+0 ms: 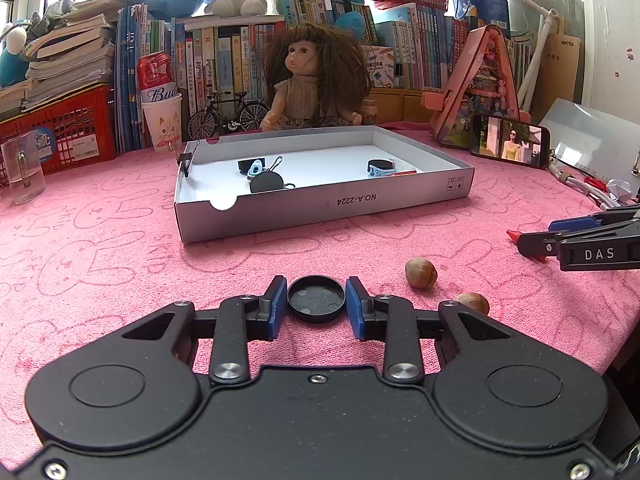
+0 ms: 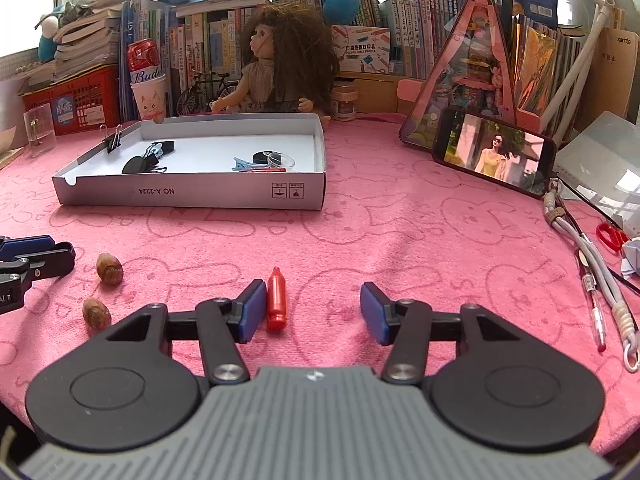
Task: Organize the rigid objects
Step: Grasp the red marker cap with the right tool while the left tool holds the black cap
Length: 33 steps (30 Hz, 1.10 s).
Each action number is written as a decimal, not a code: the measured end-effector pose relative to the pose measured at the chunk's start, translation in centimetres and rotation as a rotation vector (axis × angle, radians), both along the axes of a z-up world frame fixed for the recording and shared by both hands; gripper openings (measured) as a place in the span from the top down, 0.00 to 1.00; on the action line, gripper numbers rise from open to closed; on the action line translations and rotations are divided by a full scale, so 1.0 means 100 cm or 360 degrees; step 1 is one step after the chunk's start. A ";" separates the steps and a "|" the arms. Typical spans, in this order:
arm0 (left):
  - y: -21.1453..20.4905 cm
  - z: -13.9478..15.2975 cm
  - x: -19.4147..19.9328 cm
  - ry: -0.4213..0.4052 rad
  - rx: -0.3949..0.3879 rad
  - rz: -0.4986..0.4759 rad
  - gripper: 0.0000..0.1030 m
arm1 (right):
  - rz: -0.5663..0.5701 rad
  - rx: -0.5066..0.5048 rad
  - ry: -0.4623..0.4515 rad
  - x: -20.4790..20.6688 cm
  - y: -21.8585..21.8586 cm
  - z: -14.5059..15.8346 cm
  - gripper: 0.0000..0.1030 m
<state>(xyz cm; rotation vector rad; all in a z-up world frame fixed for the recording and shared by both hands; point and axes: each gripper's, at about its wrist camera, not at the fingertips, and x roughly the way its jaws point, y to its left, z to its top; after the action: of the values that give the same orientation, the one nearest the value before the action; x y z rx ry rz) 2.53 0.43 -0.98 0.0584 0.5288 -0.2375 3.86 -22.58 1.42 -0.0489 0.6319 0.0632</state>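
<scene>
On the desk, covered by a pink terry cloth [image 2: 400,216] printed with rabbit outlines, a shallow white cardboard box [image 1: 320,208] is set toward the far edge. Inside it, black clips, a round black disc and a pale blue clip are seen; the smaller pieces are hard to make out.

Nearer the front edge, the left gripper [image 1: 316,304] is seen with its jaws clamped on a round black cap [image 1: 316,298], a shallow matte plastic dish with faint circles inside; its blue pads press on both sides of the rim. Just to the right, two brown, ridged, oval nuts [image 1: 421,273] are laid on the cloth, the nearer one partly hidden behind the gripper's linkage.

Further right, a small red plastic cap [image 2: 277,300], smooth and bullet-shaped, is laid between the jaws of the right gripper [image 2: 314,310], just beside the left pad; the jaws stand apart, nothing being gripped. At the right edge, a pen and a grey cord are cut off by the frame.
</scene>
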 end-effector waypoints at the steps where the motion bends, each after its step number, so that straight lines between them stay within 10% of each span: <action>1: 0.000 0.000 0.000 0.0000 0.0000 0.0000 0.70 | 0.0003 -0.0003 0.0000 -0.001 -0.001 0.000 0.34; 19: 0.000 0.000 0.000 0.0001 -0.0003 0.0002 0.70 | -0.0308 -0.0046 -0.0043 -0.012 -0.030 0.004 0.30; 33: 0.003 0.003 0.001 -0.0003 -0.0016 0.0037 0.71 | -0.0124 0.0128 -0.0136 -0.019 0.011 0.002 0.25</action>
<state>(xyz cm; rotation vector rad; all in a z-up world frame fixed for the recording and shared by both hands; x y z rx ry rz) 2.63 0.73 -0.71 0.0424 0.5261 -0.2174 1.97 -21.48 1.67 0.0508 0.5448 0.0112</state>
